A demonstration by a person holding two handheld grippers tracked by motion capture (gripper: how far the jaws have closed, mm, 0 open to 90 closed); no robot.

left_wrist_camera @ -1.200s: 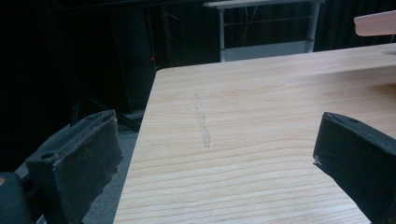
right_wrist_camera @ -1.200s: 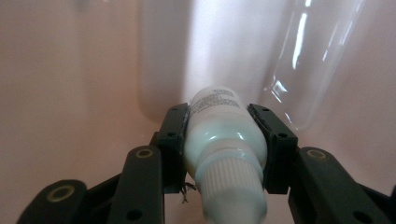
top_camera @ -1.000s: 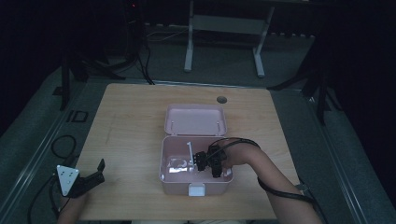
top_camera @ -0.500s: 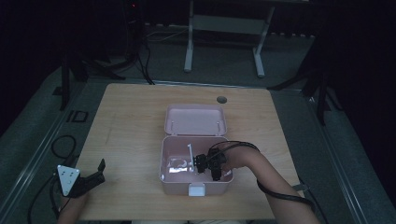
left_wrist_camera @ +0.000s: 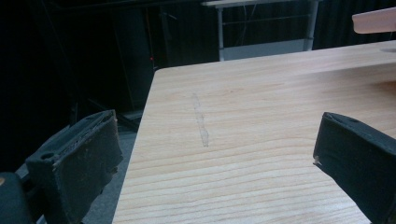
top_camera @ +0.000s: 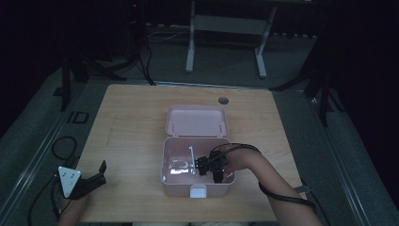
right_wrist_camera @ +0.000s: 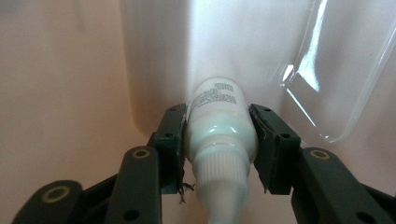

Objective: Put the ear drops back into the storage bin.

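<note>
An open pink box (top_camera: 164,162) stands at the table's near middle, its lid (top_camera: 196,121) laid back behind it. My right gripper (top_camera: 201,165) reaches into the box from the right. In the right gripper view its pads (right_wrist_camera: 173,135) sit against both sides of a white bottle (right_wrist_camera: 219,130) with a ribbed cap toward the camera. The jaws have just been opening slightly, with the bottle still between them. My left gripper (top_camera: 100,170) rests at the table's near left corner, and its jaws (left_wrist_camera: 218,119) stand wide open over bare wood.
Clear plastic wrapping (right_wrist_camera: 336,70) lies in the box beside the bottle, and a thin white stick (top_camera: 192,153) leans inside it. A round dark hole (top_camera: 223,100) marks the tabletop (top_camera: 131,122) at the back. Dark stands and cables surround the table.
The right gripper has shifted a little toward the near side inside the box, bottle between its jaws. The left gripper has stayed where it was.
</note>
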